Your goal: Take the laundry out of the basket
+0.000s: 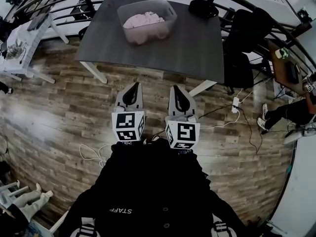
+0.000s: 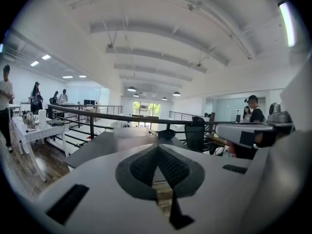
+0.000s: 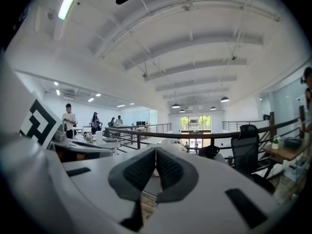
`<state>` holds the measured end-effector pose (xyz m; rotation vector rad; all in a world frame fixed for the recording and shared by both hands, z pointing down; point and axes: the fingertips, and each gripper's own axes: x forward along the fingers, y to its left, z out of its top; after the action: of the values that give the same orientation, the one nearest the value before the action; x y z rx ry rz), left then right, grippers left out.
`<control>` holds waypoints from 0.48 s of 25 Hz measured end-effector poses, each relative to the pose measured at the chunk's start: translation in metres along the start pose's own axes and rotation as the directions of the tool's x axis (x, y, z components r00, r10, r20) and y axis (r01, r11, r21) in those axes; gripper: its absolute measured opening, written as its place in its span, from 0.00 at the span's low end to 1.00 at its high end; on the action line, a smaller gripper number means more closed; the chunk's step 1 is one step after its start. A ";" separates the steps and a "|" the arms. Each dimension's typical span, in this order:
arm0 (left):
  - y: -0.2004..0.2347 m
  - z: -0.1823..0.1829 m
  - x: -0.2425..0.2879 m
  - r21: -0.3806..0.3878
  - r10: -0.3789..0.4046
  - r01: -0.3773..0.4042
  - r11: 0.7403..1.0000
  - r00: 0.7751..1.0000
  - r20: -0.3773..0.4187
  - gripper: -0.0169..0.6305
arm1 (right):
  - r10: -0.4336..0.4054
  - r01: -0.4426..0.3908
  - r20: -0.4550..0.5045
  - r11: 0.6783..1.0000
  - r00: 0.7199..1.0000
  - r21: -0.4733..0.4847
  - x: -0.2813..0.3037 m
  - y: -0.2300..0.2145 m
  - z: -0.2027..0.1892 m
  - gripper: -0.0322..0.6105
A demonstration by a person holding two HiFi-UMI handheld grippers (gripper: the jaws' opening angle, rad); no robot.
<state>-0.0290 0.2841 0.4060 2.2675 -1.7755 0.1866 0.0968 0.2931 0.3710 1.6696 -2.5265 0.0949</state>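
The left gripper (image 1: 133,84) is hanging clenched and empty over the floor; the right gripper (image 1: 176,88) is sitting just beside it, likewise shut on nothing; the laundry (image 1: 143,19) is lying in the basket (image 1: 148,37) on the table (image 1: 197,53) well ahead; the jaws probably should be opening before dipping over the rim.

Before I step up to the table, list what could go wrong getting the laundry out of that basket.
Left gripper and right gripper are shut; they must open before reaching the laundry.
A white cable on the floor by the table could snag a foot.
The basket might slide when tugged.
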 end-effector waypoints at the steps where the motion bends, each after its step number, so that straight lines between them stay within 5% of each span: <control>1: -0.001 -0.003 0.001 -0.002 0.007 -0.007 1.000 1.000 -0.005 0.03 | 0.004 -0.004 -0.006 1.000 1.000 0.002 -0.001 -0.003 -0.003 0.07; 12: 0.019 -0.044 -0.001 -0.021 0.147 -0.149 0.989 0.985 -0.090 0.03 | 0.013 -0.008 -0.088 0.998 0.996 0.058 -0.017 -0.039 -0.052 0.07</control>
<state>-0.0450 0.2927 0.4501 2.0755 -1.8885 0.2845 0.1427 0.2991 0.4199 1.6340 -2.4906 0.2387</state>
